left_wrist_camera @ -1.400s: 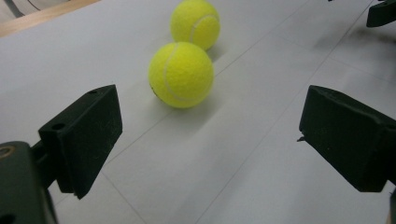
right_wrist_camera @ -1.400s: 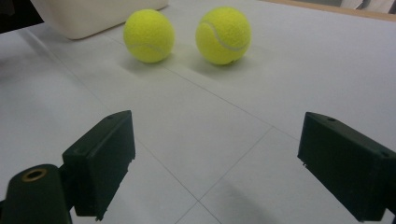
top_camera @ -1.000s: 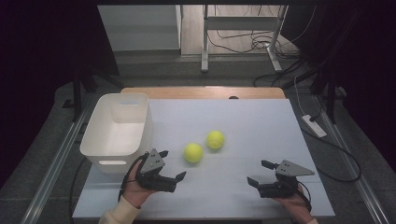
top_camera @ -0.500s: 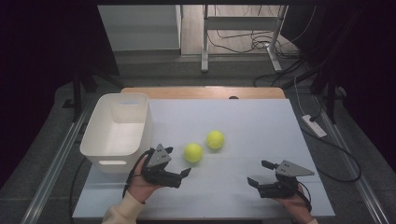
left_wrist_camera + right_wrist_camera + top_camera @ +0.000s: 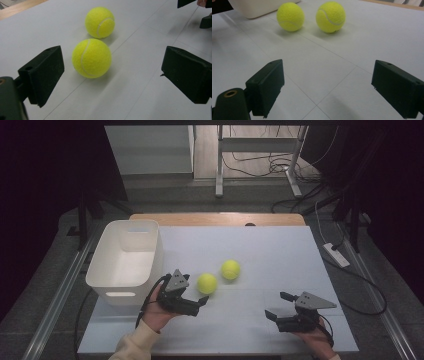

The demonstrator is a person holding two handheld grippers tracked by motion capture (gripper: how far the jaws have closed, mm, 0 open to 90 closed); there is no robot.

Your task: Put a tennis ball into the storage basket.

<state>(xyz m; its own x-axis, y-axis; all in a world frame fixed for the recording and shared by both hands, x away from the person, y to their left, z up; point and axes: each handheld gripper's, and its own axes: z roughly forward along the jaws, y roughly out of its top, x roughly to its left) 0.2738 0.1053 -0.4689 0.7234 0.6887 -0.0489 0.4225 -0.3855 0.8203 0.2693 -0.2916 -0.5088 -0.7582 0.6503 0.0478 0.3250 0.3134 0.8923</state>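
Left gripper (image 5: pixel 199 304) sits with its jaws spread wide, pointed at the nearer tennis ball (image 5: pixel 207 283), which rests on the table (image 5: pixel 280 250) just ahead of the jaw tips and not yet between them; second ball (image 5: pixel 230 269) lies just beyond it, close but looks apart; white bin (image 5: pixel 127 262) is right beside the left hand, so probably that's where the balls go; right gripper (image 5: pixel 277 306) waits well off to the side, also wide open and empty; best bet for the grab is sliding straight forward so the ball sits centred between the pads (image 5: pixel 42 75), staying low, closing gently so it doesn't squirt out or knock into its neighbour.
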